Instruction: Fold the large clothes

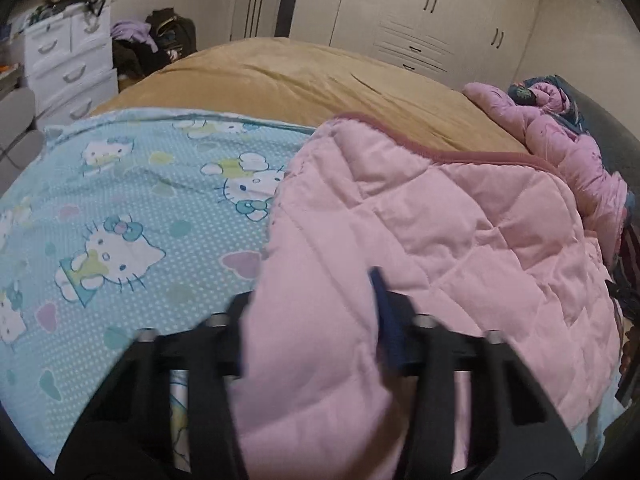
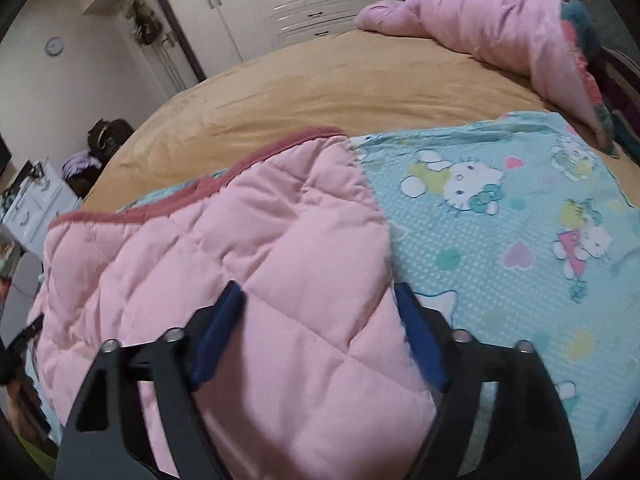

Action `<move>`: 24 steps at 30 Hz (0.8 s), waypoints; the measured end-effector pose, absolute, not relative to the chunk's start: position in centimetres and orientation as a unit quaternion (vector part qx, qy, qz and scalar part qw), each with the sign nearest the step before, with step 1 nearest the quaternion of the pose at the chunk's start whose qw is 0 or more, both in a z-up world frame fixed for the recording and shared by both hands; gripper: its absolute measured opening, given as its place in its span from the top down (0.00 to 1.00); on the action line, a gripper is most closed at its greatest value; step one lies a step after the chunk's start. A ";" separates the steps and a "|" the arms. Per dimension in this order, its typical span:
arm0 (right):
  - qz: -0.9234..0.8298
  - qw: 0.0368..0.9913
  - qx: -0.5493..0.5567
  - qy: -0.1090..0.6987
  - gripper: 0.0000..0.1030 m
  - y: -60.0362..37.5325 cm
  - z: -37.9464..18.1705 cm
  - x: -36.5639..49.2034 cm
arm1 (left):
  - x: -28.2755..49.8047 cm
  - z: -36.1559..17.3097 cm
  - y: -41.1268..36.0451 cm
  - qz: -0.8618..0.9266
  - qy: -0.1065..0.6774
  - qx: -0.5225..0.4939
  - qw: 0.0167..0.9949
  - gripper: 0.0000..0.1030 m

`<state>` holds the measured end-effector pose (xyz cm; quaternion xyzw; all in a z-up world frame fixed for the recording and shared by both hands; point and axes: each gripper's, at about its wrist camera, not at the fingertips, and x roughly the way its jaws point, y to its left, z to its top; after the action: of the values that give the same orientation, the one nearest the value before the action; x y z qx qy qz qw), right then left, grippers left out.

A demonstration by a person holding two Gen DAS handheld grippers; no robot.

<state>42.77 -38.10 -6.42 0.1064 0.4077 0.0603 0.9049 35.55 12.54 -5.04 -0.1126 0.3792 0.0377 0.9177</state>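
A pink quilt (image 1: 440, 220) with a darker pink border lies folded over a blue cartoon-cat sheet (image 1: 120, 220) on the bed. In the left wrist view my left gripper (image 1: 312, 320) is shut on a raised fold of the quilt. That fold covers the left finger, and only the right blue pad (image 1: 386, 320) shows. In the right wrist view the same pink quilt (image 2: 200, 248) lies between the blue pads (image 2: 222, 328) of my right gripper (image 2: 320, 320). These pads stand apart, straddling the quilt's near corner, and the cloth between them is flat, not pinched. The blue sheet (image 2: 520, 208) spreads to the right.
A tan bedspread (image 1: 300, 76) covers the far half of the bed. A crumpled pink jacket (image 2: 500, 28) lies at its far corner. White wardrobes (image 1: 420, 8), a white drawer unit (image 1: 68, 64) and a pile of bags and clothes (image 1: 160, 40) stand beyond the bed.
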 end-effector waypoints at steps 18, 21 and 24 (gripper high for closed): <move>0.060 0.952 0.114 0.277 0.79 -38.5 0.2 44.6 | 37.6 0.2 11.7 0.051 0.276 -0.074 0.957 0.86; 0.046 0.949 0.121 0.289 0.79 -38.5 -1.3 45.3 | 38.6 -1.4 12.3 0.055 0.295 -0.080 0.950 0.86; 0.030 0.947 0.122 0.297 0.79 -38.7 -2.9 45.5 | 39.0 -2.1 12.7 0.053 0.304 -0.084 0.947 0.86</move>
<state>45.54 -38.71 -2.87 0.1224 0.2966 0.0301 0.9466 39.05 12.68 -2.14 -0.0845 0.3038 0.0531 0.9475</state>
